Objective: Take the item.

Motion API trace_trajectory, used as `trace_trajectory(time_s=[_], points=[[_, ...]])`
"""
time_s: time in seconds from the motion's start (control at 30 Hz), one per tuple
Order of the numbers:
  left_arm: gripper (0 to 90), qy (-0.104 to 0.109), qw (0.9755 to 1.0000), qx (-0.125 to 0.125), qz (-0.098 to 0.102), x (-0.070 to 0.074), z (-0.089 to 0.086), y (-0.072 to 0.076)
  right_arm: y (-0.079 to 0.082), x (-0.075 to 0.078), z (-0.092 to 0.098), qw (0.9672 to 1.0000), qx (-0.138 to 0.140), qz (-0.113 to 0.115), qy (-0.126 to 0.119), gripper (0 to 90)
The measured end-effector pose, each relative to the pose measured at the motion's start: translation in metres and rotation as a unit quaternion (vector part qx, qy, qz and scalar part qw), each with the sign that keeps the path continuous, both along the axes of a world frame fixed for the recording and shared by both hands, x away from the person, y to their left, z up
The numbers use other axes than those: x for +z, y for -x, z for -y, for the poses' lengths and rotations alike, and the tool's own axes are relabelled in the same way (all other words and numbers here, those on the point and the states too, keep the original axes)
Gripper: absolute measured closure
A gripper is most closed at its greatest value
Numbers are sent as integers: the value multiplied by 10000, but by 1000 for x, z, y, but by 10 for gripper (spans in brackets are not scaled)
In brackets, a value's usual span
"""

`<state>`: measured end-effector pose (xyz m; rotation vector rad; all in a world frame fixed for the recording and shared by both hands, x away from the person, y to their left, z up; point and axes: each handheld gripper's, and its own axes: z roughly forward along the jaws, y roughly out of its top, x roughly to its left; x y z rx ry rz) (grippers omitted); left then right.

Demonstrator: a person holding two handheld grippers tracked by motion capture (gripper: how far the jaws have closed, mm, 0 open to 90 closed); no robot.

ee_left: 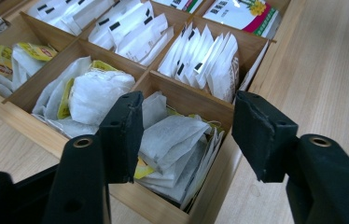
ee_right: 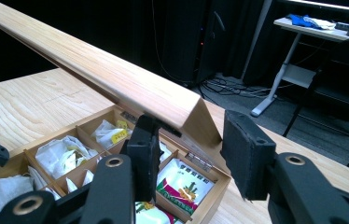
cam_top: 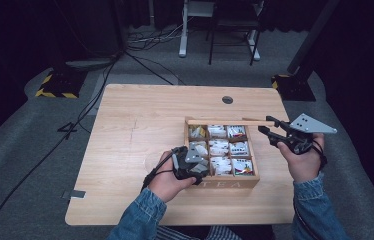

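A wooden tea box (cam_top: 230,183) stands on the table, its compartments filled with tea bags. Its lid (cam_top: 225,121) is raised along the far side. My right gripper (cam_top: 270,127) is shut on the lid's right end; in the right gripper view the lid (ee_right: 116,74) runs up to the left from between the jaws of my right gripper (ee_right: 189,144). My left gripper (cam_top: 197,162) hovers over the box's near-left corner. Seen in the left gripper view, my left gripper (ee_left: 186,135) is open just above white paper tea bags (ee_left: 172,140), the pads not touching them.
Neighbouring compartments hold yellow-tagged bags (ee_left: 4,60), white sachets (ee_left: 205,60) and a green-and-red packet (ee_left: 242,11). A round cable hole (cam_top: 227,99) sits at the table's far edge. Bare wood (cam_top: 130,130) lies left of the box. Cables and desk legs (cam_top: 182,30) stand beyond.
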<state>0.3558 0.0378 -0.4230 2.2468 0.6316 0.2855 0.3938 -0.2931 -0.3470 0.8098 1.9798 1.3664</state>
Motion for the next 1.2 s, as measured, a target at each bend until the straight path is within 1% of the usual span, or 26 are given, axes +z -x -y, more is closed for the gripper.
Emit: trace_trajectory(time_s=[0.07,0.2,0.37,0.5,0.67,0.77,0.8,0.83,0.87,0.9,0.93,0.97,1.0,1.07,1.1,1.13,1.2], points=[[484,-93,9999,75,-43,-5,1,-3,0,0,0,10000,-3,-2,11,575],[515,-105,9999,91,-84,-8,1,-5,0,-1,-1,10000,-3,-12,12,574],[515,-220,9996,123,-102,-11,2,-9,0,-1,-1,10000,-10,-16,35,573],[534,-331,9994,103,-82,-13,4,-10,0,-1,-1,10000,-9,-14,42,572],[578,-364,9993,118,-39,-14,3,-11,-1,-1,-1,10000,-12,-12,44,573],[588,-393,9991,169,32,-13,3,-14,-1,-2,-1,10000,-15,-20,36,572],[611,-423,9989,190,78,-13,3,-17,-1,-2,-1,10000,-15,-20,36,572],[623,-423,9989,190,78,-13,3,-17,-1,-2,-1,10000,-15,-20,36,572],[640,-377,9992,151,-6,-14,4,-18,0,-3,-1,10000,-7,-25,46,572],[657,-377,9992,151,-6,-14,4,-18,0,-3,-1,10000,-2,-44,40,570],[672,-402,9991,83,-80,-15,6,-19,1,-4,0,10000,5,-51,43,569],[683,-402,9991,83,-80,-15,6,-19,1,-4,0,10000,5,-51,43,569],[697,-425,9990,22,-133,-16,8,-19,2,-4,0,10000,1,-56,54,568],[725,-435,9989,-36,-160,-16,9,-19,2,-5,-1,10000,-1,-46,85,568],[746,-435,9989,-36,-160,-16,9,-19,2,-5,-1,10000,-1,-46,85,568],[781,-431,9988,-53,-223,-14,9,-19,3,-5,-1,9999,0,-49,103,567],[857,-465,9986,-72,-238,-13,8,-19,4,-5,-1,9999,-1,-61,107,567]])
